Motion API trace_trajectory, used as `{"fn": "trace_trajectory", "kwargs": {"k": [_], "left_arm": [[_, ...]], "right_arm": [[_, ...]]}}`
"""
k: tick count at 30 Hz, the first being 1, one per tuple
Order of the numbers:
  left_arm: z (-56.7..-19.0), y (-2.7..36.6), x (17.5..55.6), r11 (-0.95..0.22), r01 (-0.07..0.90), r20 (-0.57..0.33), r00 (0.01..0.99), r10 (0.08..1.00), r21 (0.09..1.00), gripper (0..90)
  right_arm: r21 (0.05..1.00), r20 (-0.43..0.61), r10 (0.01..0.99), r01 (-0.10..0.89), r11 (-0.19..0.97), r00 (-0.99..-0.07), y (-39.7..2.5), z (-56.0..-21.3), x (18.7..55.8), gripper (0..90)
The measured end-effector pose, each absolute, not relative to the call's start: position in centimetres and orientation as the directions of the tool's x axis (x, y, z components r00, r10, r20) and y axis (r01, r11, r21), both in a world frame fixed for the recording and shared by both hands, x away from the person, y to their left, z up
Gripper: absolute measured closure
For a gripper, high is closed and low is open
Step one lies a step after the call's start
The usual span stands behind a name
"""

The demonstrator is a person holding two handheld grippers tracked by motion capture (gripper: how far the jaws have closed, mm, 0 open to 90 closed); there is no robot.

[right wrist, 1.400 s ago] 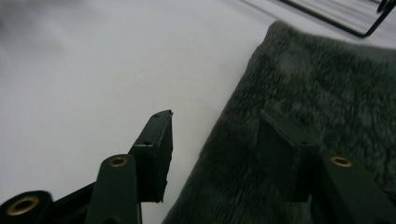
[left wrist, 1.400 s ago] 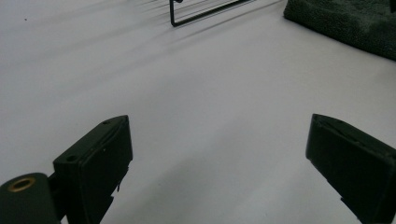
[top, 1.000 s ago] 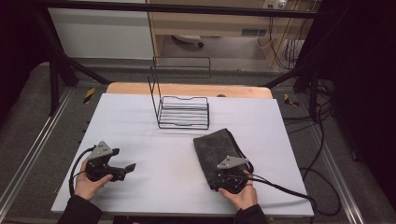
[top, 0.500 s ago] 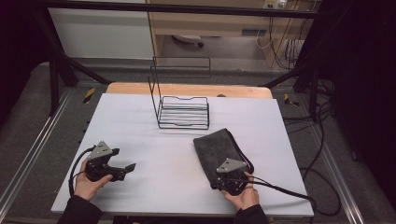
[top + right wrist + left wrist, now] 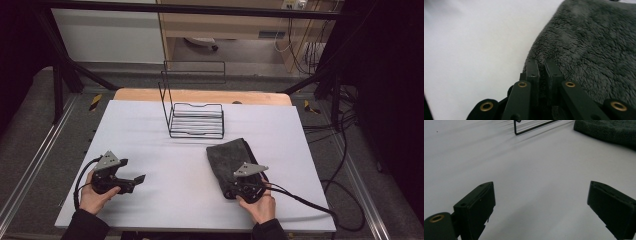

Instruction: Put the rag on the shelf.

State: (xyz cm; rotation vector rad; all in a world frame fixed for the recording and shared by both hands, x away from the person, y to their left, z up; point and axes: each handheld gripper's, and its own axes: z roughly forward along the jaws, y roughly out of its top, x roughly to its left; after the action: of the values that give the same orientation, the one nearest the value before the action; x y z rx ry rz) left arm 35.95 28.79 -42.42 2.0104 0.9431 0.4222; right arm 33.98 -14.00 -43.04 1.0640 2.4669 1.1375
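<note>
Right gripper (image 5: 541, 66) pinches the near edge of the dark grey towel (image 5: 231, 159), which lies flat on the white table (image 5: 165, 150) before the wire rack (image 5: 196, 120). Left gripper (image 5: 541, 205) rests spread, empty. A thin bite of pile could slip free when lifted.

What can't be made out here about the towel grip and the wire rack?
- Right gripper view: the jaws hide the pinched towel edge; layers unclear.
- High view: right gripper covers the towel's near corner.
- Left gripper view: the top edge cuts off the wire rack.
</note>
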Motion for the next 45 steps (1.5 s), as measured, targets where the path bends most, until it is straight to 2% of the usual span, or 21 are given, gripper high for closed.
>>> {"fn": "trace_trajectory", "kwargs": {"k": [14, 26, 30, 31, 32, 35, 37, 38, 40, 41, 45], "left_arm": [[-42.4, 28.9, 35.9, -0.344, 0.464, -0.054, 0.654, 0.755, 0.816, 7.7], [-42.3, 28.9, 35.9, -0.345, 0.464, -0.054, 0.654, 0.754, 0.816, 7.7], [-42.2, 28.8, 35.8, -0.346, 0.461, -0.053, 0.658, 0.751, 0.817, 7.7], [-42.2, 28.8, 35.8, -0.346, 0.461, -0.053, 0.658, 0.751, 0.817, 7.7], [-42.2, 28.8, 35.8, -0.348, 0.461, -0.053, 0.659, 0.750, 0.816, 7.7], [-42.3, 28.8, 35.8, -0.345, 0.466, -0.057, 0.657, 0.752, 0.815, 7.5], [-42.3, 28.7, 35.9, -0.344, 0.469, -0.061, 0.656, 0.752, 0.813, 7.2], [-42.3, 28.7, 35.8, -0.343, 0.469, -0.061, 0.656, 0.753, 0.814, 6.9], [-42.2, 28.6, 35.9, -0.345, 0.467, -0.060, 0.659, 0.750, 0.814, 6.8], [-42.3, 28.5, 35.9, -0.343, 0.469, -0.064, 0.659, 0.750, 0.814, 6.0], [-42.3, 28.0, 36.0, -0.359, 0.470, -0.064, 0.673, 0.737, 0.807, 5.5]], "right_arm": [[0.756, 0.174, 0.606, 0.500, 0.423, -0.776, -8.2, -42.9, 33.9, 83.9], [0.758, 0.214, 0.545, 0.489, 0.430, -0.811, -5.9, -43.3, 33.2, 83.2], [0.762, 0.244, 0.530, 0.499, 0.413, -0.812, -5.8, -43.5, 33.4, 68.6], [0.762, 0.244, 0.530, 0.499, 0.413, -0.812, -5.8, -43.5, 33.4, 68.6], [0.766, 0.249, 0.531, 0.500, 0.403, -0.810, -6.0, -43.1, 33.6, 61.8], [0.784, 0.209, 0.564, 0.482, 0.392, -0.799, -6.7, -42.6, 34.0, 50.3], [0.786, 0.208, 0.574, 0.485, 0.384, -0.792, -7.1, -42.5, 34.2, 47.2], [0.796, 0.202, 0.595, 0.484, 0.363, -0.778, -7.9, -42.4, 34.7, 40.9], [0.801, 0.197, 0.603, 0.482, 0.356, -0.773, -8.4, -42.3, 34.9, 37.9], [0.810, 0.181, 0.630, 0.477, 0.340, -0.756, -9.4, -42.2, 35.5, 28.5], [0.814, 0.179, 0.655, 0.484, 0.320, -0.734, -11.2, -42.3, 36.4, 21.4]]}}
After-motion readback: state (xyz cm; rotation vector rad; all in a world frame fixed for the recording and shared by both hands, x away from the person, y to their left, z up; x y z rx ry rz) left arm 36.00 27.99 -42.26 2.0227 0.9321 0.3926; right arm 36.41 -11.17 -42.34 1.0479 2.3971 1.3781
